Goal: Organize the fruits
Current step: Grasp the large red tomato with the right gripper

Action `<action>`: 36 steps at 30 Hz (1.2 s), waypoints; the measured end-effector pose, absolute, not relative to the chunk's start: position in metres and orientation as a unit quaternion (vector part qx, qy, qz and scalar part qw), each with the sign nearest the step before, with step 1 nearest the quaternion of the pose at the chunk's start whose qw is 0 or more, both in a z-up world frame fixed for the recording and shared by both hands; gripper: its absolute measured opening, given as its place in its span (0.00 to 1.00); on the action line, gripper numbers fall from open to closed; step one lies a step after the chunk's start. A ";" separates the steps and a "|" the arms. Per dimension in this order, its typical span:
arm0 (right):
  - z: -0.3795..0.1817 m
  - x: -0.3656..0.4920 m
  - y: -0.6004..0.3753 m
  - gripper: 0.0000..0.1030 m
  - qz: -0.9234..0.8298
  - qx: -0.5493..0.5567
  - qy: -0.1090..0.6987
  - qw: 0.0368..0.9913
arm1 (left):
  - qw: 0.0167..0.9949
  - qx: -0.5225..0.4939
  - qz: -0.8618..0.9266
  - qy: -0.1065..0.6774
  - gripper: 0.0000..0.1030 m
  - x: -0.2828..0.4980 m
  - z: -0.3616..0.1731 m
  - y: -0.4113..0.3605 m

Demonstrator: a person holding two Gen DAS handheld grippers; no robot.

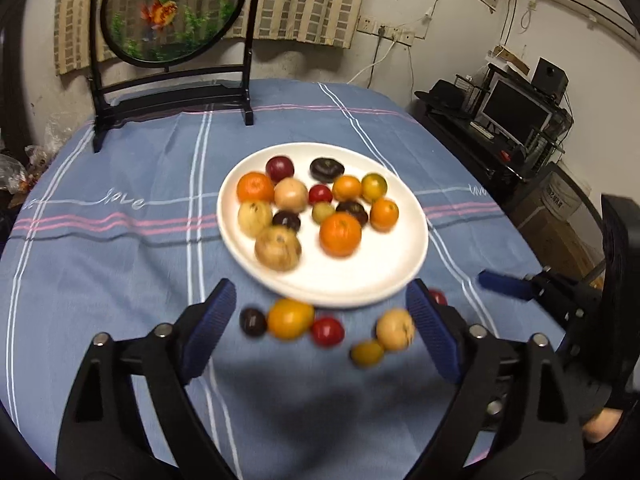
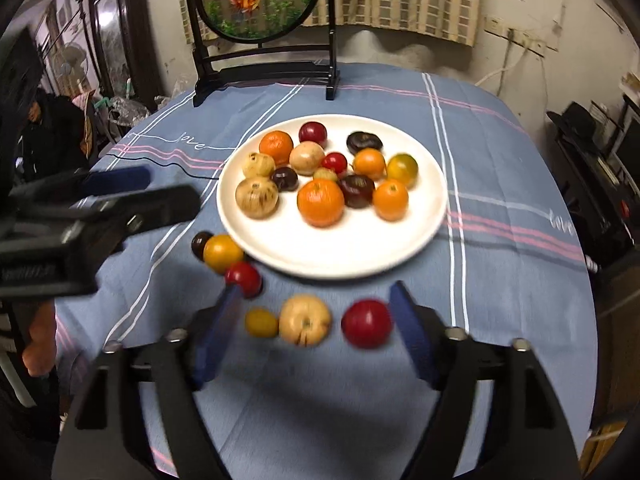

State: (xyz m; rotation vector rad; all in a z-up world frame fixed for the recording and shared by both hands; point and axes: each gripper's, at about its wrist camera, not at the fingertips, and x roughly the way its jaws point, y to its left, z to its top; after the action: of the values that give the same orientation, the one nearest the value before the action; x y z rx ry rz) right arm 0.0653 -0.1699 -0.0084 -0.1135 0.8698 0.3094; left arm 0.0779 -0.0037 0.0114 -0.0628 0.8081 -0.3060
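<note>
Both grippers wide open, nothing held.
Plate (image 2: 280,256) at table centre, most fruit already on it.
Six loose fruits on cloth along plate's near rim.
Right gripper (image 2: 316,332): pale apple (image 2: 305,320) and red fruit (image 2: 367,323) lie just ahead between fingers; round, no long axis.
Left gripper (image 1: 320,332): orange fruit (image 1: 290,318) and dark plum (image 1: 253,321) lie ahead, left of centre.
Judgement: each hand takes nearer cluster.

loose fruits (image 1: 326,330) near the plate (image 1: 360,280) are motion-blurred; one red fruit (image 1: 438,297) is mostly hidden behind a finger.
</note>
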 end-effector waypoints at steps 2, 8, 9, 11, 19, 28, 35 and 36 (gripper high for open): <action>-0.013 0.055 -0.175 0.93 0.143 -0.042 0.420 0.895 | 0.913 -0.025 -0.140 0.382 0.89 0.055 0.007 0.001; -0.033 0.027 -0.184 0.93 0.132 0.002 0.438 0.889 | 0.918 -0.019 -0.131 0.374 0.91 0.016 -0.005 0.013; -0.036 0.025 -0.183 0.93 0.129 0.002 0.441 0.888 | 0.917 -0.021 -0.131 0.376 0.91 0.011 -0.007 0.016; -0.041 0.024 -0.183 0.93 0.124 0.004 0.448 0.886 | 0.916 -0.024 -0.128 0.379 0.91 0.007 -0.011 0.019; -0.045 0.026 -0.189 0.93 0.116 -0.001 0.447 0.887 | 0.911 -0.030 -0.119 0.393 0.91 0.004 -0.021 0.025; -0.056 0.072 -0.214 0.65 0.088 -0.018 0.426 0.900 | 0.906 -0.018 -0.129 0.402 0.91 0.008 -0.028 0.013; -0.081 0.105 -0.200 0.49 0.109 -0.037 0.469 0.876 | 0.892 -0.012 -0.165 0.420 0.91 0.018 -0.039 -0.004; -0.080 0.107 -0.196 0.43 0.111 -0.047 0.462 0.878 | 0.891 -0.010 -0.168 0.422 0.91 0.019 -0.040 -0.007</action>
State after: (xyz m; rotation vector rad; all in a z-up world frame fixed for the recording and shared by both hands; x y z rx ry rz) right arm 0.1071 -0.1963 -0.0801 -0.0984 0.9642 0.2311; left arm 0.0193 -0.0070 -0.0403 -0.0200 0.8759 -0.3484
